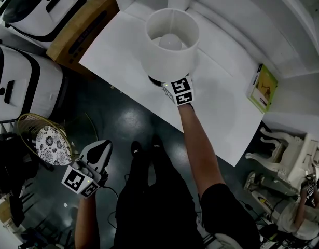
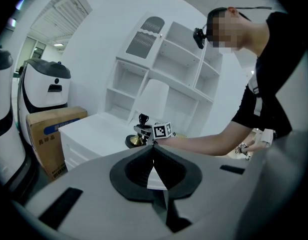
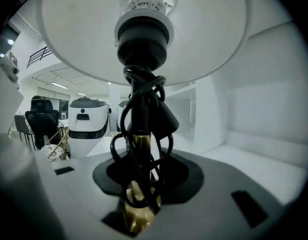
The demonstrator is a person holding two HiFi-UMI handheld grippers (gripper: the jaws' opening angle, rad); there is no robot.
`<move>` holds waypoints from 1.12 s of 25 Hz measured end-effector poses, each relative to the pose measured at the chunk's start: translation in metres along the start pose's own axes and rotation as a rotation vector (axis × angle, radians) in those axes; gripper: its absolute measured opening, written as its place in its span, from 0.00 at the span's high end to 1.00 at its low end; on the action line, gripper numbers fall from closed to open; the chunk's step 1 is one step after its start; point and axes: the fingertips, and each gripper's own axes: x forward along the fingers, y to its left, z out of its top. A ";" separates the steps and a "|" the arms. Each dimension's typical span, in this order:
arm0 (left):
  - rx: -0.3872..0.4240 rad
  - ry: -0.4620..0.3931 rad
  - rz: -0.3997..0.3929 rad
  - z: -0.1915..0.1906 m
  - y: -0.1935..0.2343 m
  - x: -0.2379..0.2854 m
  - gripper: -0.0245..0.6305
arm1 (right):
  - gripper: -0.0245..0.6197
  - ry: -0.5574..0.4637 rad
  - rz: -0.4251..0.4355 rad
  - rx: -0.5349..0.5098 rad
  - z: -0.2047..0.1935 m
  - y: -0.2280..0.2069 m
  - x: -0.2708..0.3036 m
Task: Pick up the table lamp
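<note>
The table lamp [image 1: 172,40] stands on the white table [image 1: 226,108], with a white drum shade and a bulb seen from above. My right gripper [image 1: 169,83] reaches in under the shade at the lamp's foot. In the right gripper view its jaws [image 3: 143,184] are shut on the brass stem [image 3: 141,146], which has a black cord [image 3: 136,99] wound around it. The left gripper view shows the lamp [image 2: 155,99] and the right gripper [image 2: 145,132] from afar. My left gripper [image 1: 99,152] hangs low beside the person's legs, away from the table, its jaws [image 2: 154,149] together and empty.
White shelving [image 1: 252,14] rises behind the table. A green-yellow box [image 1: 263,87] lies at the table's right end. A cardboard box [image 1: 81,27] and two white machines [image 1: 24,87] stand to the left. A wire basket with a patterned plate [image 1: 50,144] sits on the dark floor.
</note>
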 end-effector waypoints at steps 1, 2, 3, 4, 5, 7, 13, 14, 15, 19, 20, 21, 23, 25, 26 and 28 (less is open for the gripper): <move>0.000 0.001 -0.002 -0.001 -0.001 0.000 0.95 | 0.75 0.000 -0.002 0.004 0.000 0.000 0.000; 0.001 0.003 -0.004 -0.001 -0.002 0.001 0.95 | 0.76 0.000 -0.005 0.007 0.000 0.001 0.000; 0.002 0.005 -0.006 -0.001 -0.003 0.001 0.95 | 0.76 0.003 -0.008 0.008 0.000 0.001 0.000; 0.003 0.005 -0.008 0.000 -0.004 0.002 0.95 | 0.77 0.005 -0.011 0.009 0.001 0.001 0.000; 0.004 0.005 -0.009 0.001 -0.005 0.002 0.95 | 0.78 0.006 -0.014 0.011 0.001 0.001 0.000; 0.004 0.004 -0.012 0.002 -0.005 0.002 0.95 | 0.78 0.004 -0.019 0.015 0.002 0.001 -0.001; 0.006 0.010 -0.016 0.001 -0.009 0.002 0.95 | 0.79 0.011 -0.021 0.008 -0.001 0.003 -0.004; 0.006 0.010 -0.016 0.001 -0.008 0.002 0.95 | 0.79 0.014 -0.022 0.006 -0.001 0.003 -0.004; 0.007 0.009 -0.016 0.001 -0.008 0.002 0.95 | 0.79 0.016 -0.023 0.004 -0.001 0.004 -0.005; 0.008 0.010 -0.016 0.001 -0.009 -0.001 0.95 | 0.79 0.023 -0.024 0.000 0.000 0.006 -0.009; 0.009 0.010 -0.016 0.001 -0.009 -0.001 0.95 | 0.80 0.030 -0.023 -0.001 -0.001 0.007 -0.010; 0.009 0.009 -0.018 0.001 -0.010 -0.001 0.95 | 0.80 0.035 -0.022 -0.003 -0.002 0.007 -0.012; 0.012 0.005 -0.022 0.001 -0.012 0.000 0.95 | 0.80 0.034 -0.024 -0.008 -0.002 0.008 -0.015; 0.016 0.004 -0.027 0.001 -0.014 0.000 0.95 | 0.80 0.040 -0.024 -0.014 -0.003 0.009 -0.017; 0.018 0.004 -0.029 0.002 -0.015 -0.001 0.95 | 0.80 0.046 -0.023 -0.016 -0.003 0.010 -0.019; 0.021 0.001 -0.032 0.003 -0.016 -0.003 0.95 | 0.80 0.055 -0.023 -0.015 -0.005 0.012 -0.022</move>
